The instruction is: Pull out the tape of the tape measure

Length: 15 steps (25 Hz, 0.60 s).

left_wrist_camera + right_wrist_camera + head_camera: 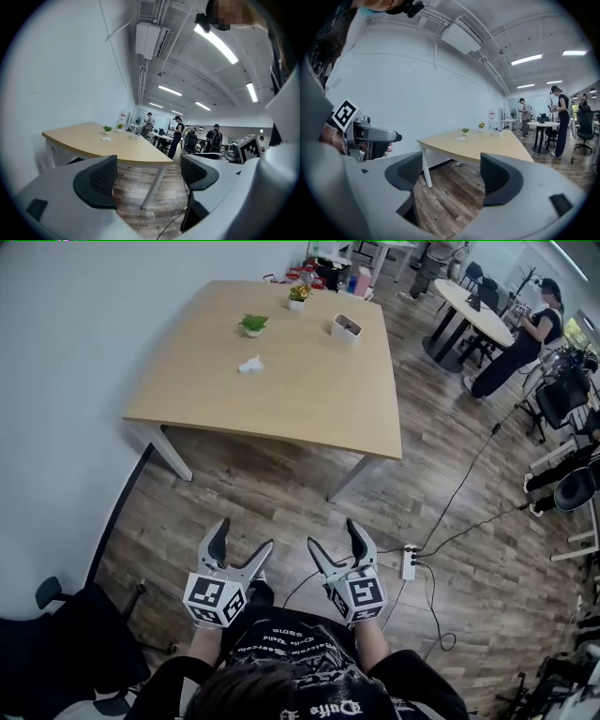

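Pale wood table (281,390), with both my claws short of its near edge, above the plank floor. Left gripper (246,535) and right gripper (334,532) each stand wide, with nothing between the jaws. No tape measure is plainly identifiable. The likeliest candidate, in my judgement, is the small white object (250,364) on the table's left half, near the green plant (253,324), though it is too small to tell. The white box (346,327) sits toward the table's far right. To approach well, I should come to the table squarely with claws wide and level. One claw should then steady the case while the other takes the tape's tip.
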### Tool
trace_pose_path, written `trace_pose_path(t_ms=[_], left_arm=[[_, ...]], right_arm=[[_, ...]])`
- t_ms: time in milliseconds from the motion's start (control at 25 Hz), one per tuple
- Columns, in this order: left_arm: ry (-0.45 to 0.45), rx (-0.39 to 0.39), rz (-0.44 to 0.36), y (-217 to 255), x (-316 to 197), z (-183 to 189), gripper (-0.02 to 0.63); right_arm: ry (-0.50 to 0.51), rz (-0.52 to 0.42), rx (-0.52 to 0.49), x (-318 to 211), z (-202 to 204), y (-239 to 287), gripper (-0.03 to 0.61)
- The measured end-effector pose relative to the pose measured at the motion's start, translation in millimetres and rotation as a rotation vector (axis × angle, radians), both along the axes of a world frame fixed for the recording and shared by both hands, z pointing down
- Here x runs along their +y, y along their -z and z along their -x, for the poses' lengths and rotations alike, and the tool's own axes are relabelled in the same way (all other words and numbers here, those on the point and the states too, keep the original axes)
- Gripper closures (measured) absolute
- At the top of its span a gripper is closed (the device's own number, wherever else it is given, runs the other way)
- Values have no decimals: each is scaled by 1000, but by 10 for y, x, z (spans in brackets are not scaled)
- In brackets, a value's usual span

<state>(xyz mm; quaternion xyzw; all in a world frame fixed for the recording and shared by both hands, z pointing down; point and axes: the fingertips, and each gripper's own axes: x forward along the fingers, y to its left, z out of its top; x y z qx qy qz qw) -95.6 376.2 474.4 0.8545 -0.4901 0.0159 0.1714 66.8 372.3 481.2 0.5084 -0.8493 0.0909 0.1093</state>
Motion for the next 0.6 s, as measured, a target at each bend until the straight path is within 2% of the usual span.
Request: trace_pose_path(t_ms=[160,480,600], left_arm=[[-20,20,22,-13,-457,191,180],[-87,-26,35,-74,-1096,434,181],[-85,-39,26,-52,-1269,502,181]], right_arm=[[-24,14,9,-373,179,-29,186],[-55,44,-20,-939,521,-69,186],[-62,41,-22,-1071,597,-65,186]])
